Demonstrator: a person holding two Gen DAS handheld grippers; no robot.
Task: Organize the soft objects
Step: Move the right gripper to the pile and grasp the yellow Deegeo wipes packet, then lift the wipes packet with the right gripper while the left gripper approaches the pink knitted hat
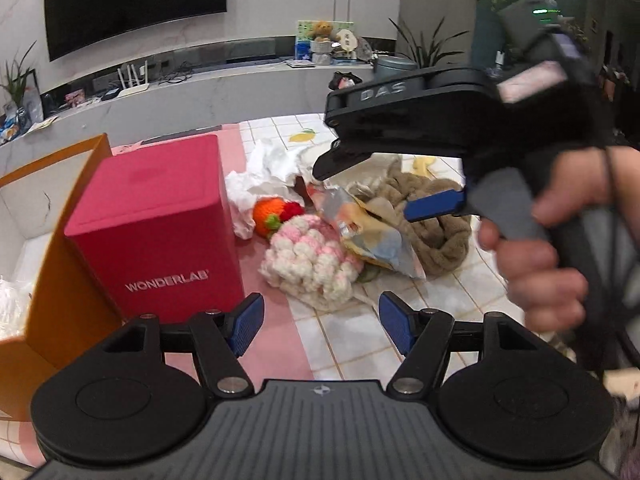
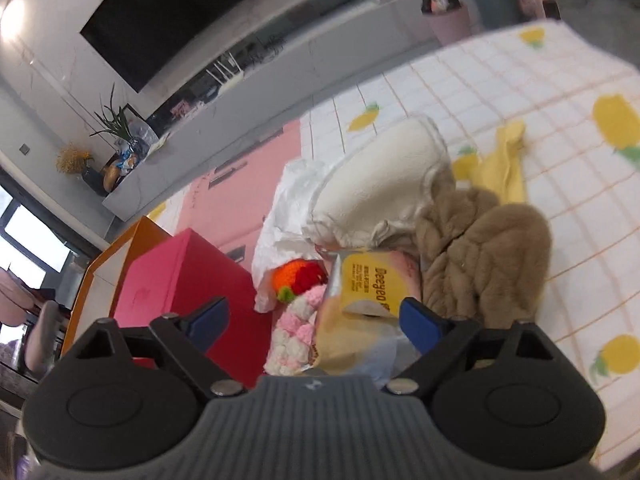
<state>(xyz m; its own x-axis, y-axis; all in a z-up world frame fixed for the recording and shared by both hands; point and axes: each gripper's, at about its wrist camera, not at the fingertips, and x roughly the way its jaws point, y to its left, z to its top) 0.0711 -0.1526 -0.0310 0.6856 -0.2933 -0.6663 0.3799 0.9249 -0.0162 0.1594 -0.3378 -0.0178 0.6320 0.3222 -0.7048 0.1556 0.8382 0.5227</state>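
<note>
A pile of soft things lies on the lemon-print tablecloth point(image 2: 520, 92): a pink-and-white crocheted piece point(image 1: 316, 260), an orange and red knitted fruit point(image 1: 272, 214), a yellow snack bag point(image 2: 368, 292), a brown fluffy scarf point(image 2: 492, 252), a cream pouch point(image 2: 376, 184), crumpled white paper point(image 1: 260, 184) and a yellow cloth point(image 2: 504, 160). My left gripper point(image 1: 322, 326) is open and empty just in front of the crocheted piece. My right gripper point(image 2: 316, 322) is open, hovering over the snack bag; it also shows in the left wrist view point(image 1: 384, 188).
A pink WONDERLAB box point(image 1: 160, 228) stands left of the pile, beside an open orange box point(image 1: 60, 240). A low white cabinet point(image 1: 240, 80) with a TV above runs behind the table. A pink bin point(image 2: 448, 20) stands on the floor.
</note>
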